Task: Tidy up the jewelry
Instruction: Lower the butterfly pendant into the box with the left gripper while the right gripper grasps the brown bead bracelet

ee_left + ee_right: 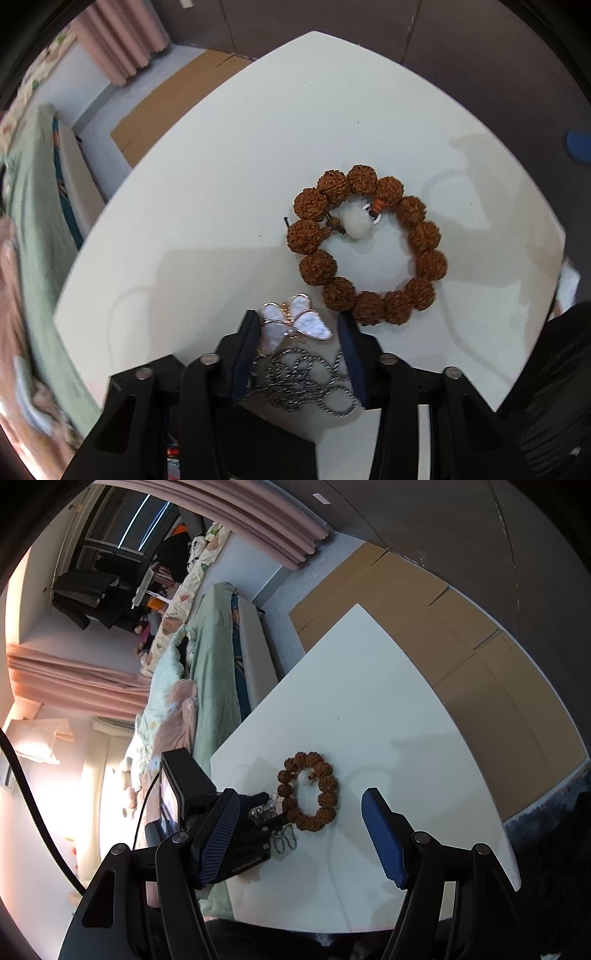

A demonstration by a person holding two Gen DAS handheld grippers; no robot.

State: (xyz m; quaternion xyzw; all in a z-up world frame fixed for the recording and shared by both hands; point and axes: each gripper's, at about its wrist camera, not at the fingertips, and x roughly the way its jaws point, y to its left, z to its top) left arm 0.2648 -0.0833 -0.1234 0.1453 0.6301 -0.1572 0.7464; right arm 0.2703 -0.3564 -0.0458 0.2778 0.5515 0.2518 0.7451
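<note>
1. A butterfly necklace with a coiled chain is seen on the white surface between the left tool's spread jaws, not pinched.
2. A brown bead bracelet lies just beyond that tool.
3. The right tool is held wide apart, empty.

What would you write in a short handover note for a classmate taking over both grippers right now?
Left gripper: pointing down at the table, fingers either side of the butterfly necklace and its coiled chain; whether they press on it yet I cannot tell.
Right gripper: open, nothing between its fingers, held back from the jewelry.
Brown bead bracelet: flat on the table, beside the necklace, untouched.
Done: nothing visibly put away.
Left: secure the necklace, then deal with the bracelet. No box or tray is in view.
</note>
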